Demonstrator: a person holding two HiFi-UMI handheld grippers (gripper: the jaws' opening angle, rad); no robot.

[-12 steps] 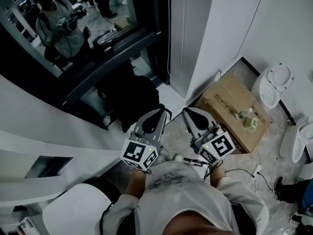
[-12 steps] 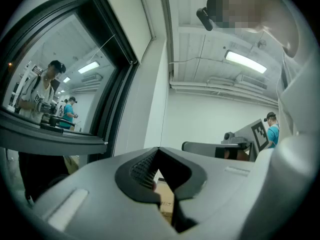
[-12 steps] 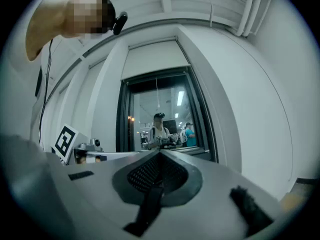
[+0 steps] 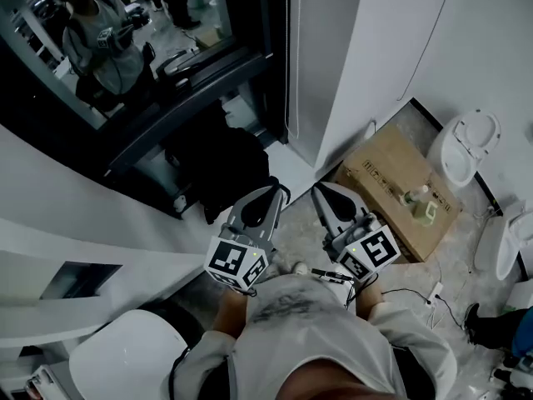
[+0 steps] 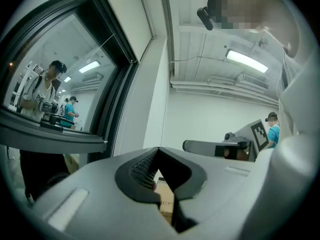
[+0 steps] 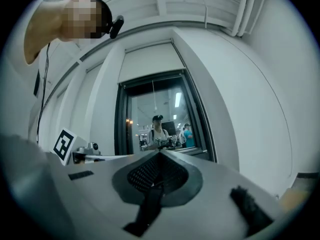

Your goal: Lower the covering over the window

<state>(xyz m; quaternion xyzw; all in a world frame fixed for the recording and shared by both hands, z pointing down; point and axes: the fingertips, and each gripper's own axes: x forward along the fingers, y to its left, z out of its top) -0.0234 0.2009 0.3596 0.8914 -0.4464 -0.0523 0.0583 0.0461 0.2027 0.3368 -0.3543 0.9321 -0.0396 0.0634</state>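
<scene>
The window is a dark-framed pane at the upper left of the head view; its glass mirrors a person. In the right gripper view the window stands straight ahead, and a white blind covers only its top part. A thin cord hangs along the frame's right side. My left gripper and right gripper are side by side in front of me, level, below the window and apart from the cord. Both are shut with nothing between the jaws. The left gripper and right gripper tips meet.
A cardboard box with bottles on it lies on the floor to the right. White toilet-like fixtures stand at the far right. A dark bag sits under the sill. A white seat is at the lower left.
</scene>
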